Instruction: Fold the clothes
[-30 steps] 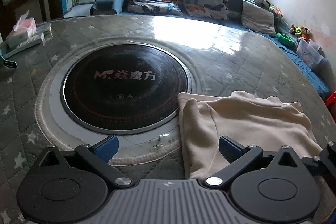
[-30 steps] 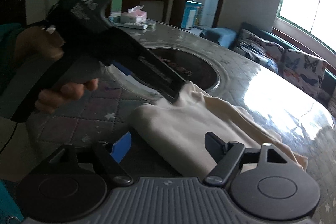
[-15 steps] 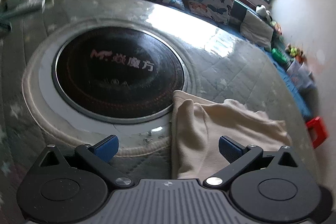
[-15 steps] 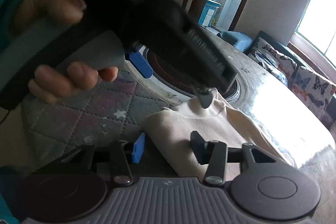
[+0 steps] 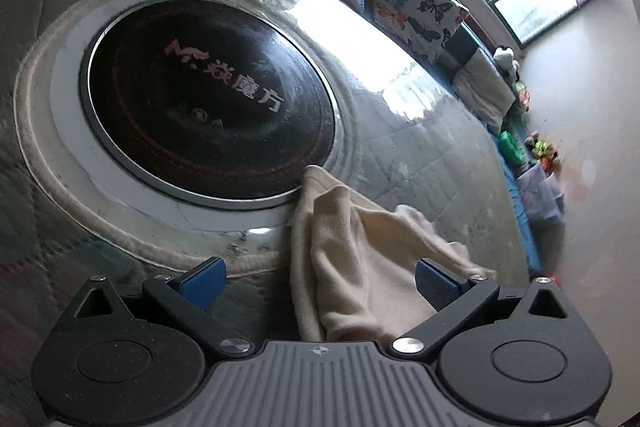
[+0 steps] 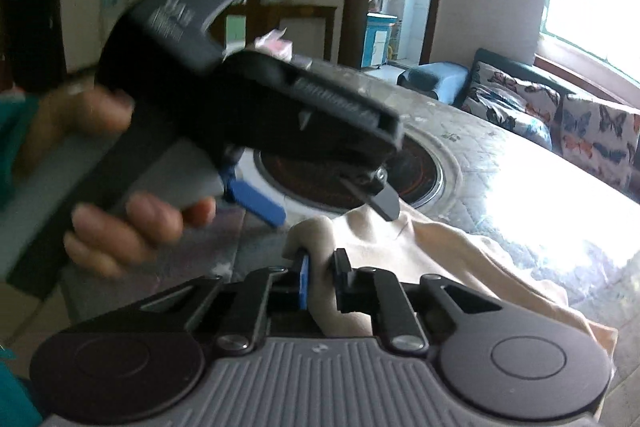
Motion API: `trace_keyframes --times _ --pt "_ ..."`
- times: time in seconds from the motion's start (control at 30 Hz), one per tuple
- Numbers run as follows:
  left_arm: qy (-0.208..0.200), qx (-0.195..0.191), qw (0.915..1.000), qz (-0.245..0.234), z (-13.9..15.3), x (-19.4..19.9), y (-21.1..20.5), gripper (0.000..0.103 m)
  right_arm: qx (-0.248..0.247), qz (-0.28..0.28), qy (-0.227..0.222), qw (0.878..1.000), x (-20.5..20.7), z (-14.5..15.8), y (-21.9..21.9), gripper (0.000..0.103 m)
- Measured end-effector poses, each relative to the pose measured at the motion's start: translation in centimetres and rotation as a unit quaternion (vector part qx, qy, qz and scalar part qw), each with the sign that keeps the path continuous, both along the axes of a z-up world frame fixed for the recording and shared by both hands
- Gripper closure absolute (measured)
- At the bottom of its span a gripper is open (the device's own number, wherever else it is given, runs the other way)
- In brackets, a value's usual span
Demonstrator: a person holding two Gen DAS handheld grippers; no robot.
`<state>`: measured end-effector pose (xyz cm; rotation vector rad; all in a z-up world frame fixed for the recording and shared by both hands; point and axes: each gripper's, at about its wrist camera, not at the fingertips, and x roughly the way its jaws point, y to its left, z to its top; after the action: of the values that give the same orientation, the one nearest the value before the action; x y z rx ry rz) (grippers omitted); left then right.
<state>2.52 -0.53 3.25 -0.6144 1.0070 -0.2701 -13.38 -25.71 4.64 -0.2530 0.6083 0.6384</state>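
A cream garment (image 5: 360,259) lies bunched on the quilted round table, just right of the black glass disc. In the left wrist view my left gripper (image 5: 320,279) is open, and the cloth rises between its fingers without being pinched. In the right wrist view my right gripper (image 6: 320,275) is shut on a raised fold of the cream garment (image 6: 440,251) at its near left corner. The left gripper (image 6: 332,203) shows there too, held in a hand above the cloth, fingers spread.
A black glass disc (image 5: 208,107) with white lettering fills the table's middle, ringed in white. The quilted grey cover (image 5: 432,163) has glare at the far side. A bench with butterfly cushions (image 5: 416,7) runs along the window. A tissue pack (image 6: 276,45) lies at the far edge.
My right gripper has closed on a fold of the garment and lifted it. My left gripper has tilted and risen above the cloth, staying open. The garment has bunched up.
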Motion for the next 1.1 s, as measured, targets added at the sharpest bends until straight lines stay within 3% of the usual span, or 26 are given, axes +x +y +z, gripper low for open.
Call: trace_keyframes --times 0.17,0.27,0.33,0.4,0.63,0.8,0.87,0.93,1.1 --pt "0.018 -0.048 0.9986 0.009 -0.5 0.1 -0.4 0.008 0.038 -0.008 0.007 0.999 -0.1 0.9 -1.5 0.093" --pt "0.025 -0.076 0.9966 0.015 -1.1 0.2 -0.3 0.021 0.047 -0.007 0.005 0.999 -0.6 1.1 -2.2 0.094" --pt "0.036 -0.093 0.9949 0.011 -1.8 0.2 -0.4 0.045 0.05 -0.004 0.006 0.999 -0.8 1.2 -2.4 0.094" --pt "0.053 -0.104 0.9931 0.003 -2.7 0.4 -0.5 0.078 0.051 -0.001 0.009 0.999 -0.9 1.0 -2.4 0.093" --pt "0.05 -0.101 0.9936 0.0 -2.9 0.7 -0.1 0.085 0.093 -0.031 0.028 0.995 -0.9 1.2 -5.9 0.084" --pt "0.044 -0.087 0.9952 -0.005 -2.6 0.4 -0.4 0.085 0.066 -0.128 0.013 0.989 0.3 1.1 -10.5 0.079" --pt "0.042 -0.081 0.9958 -0.005 -2.5 0.1 -0.5 0.085 0.047 -0.179 0.015 0.983 1.3 0.2 -13.0 0.077" --pt "0.041 -0.076 0.9963 -0.006 -2.4 0.0 -0.7 0.085 0.039 -0.226 0.023 0.973 2.3 -0.9 -15.3 0.069" --pt "0.038 -0.063 0.9973 -0.008 -2.1 0.0 -1.2 0.084 0.051 -0.3 0.038 0.952 4.0 -3.1 -19.0 0.059"
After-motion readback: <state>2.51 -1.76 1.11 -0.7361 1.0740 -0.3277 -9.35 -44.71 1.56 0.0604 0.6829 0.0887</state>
